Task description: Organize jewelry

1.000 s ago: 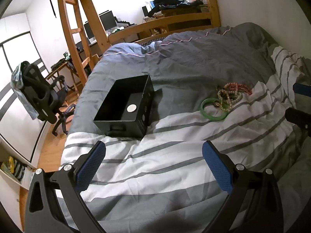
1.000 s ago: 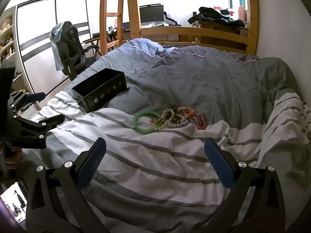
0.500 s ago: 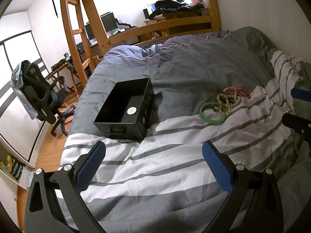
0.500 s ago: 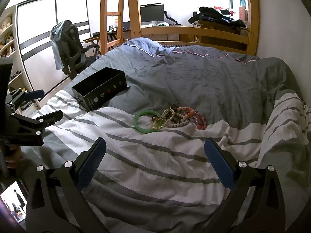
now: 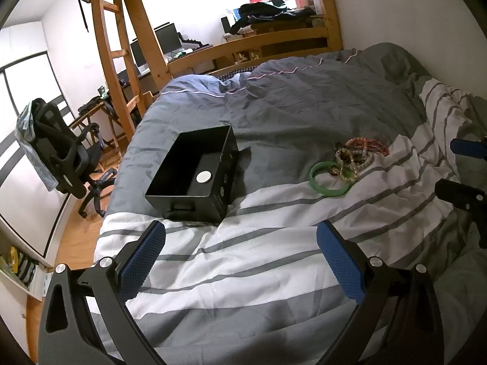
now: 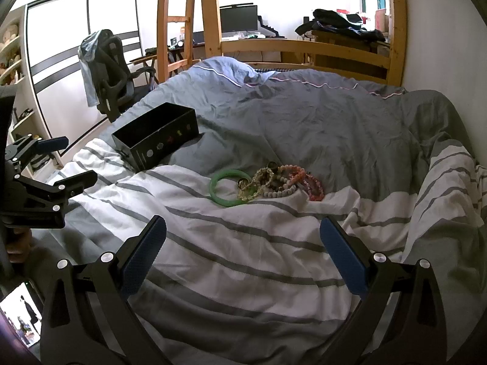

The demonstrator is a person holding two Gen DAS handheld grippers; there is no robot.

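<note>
We hold two black two-finger grippers with blue ribbed pads above a bed covered in a rumpled grey duvet (image 5: 319, 103) and a white blanket with grey stripes (image 5: 243, 258). Our left gripper (image 5: 240, 258) has its fingers spread wide with nothing between them, hovering over the striped blanket just short of an open black rectangular box (image 5: 194, 176). Our right gripper (image 6: 242, 252) is likewise spread wide and empty, its pads (image 6: 342, 258) clear of the fabric below.

The jewelry lies in one small heap where the striped blanket meets the grey duvet, well apart from both grippers. A smooth green bangle (image 6: 229, 187) lies flat at the left of the heap; touching it is a tangle of pale yellow and cream beaded bracelets (image 6: 264, 185), and beside those, pink and red beaded bracelets (image 6: 307, 181) trail off to the right. From the left wrist view the same heap sits to the right of the box, the bangle (image 5: 330, 179) nearest to it.

The box rests on the duvet at the blanket's edge, its lid off and a single white round disc (image 5: 204, 177) on its floor. In the right wrist view small coloured marks show along the box's long side (image 6: 158, 140).

Beyond the bed stand a wooden loft-bed ladder (image 5: 118, 45), a dark computer monitor (image 6: 239, 19) on a desk, and a black office chair (image 5: 61, 155) draped with a pale blue cloth.
</note>
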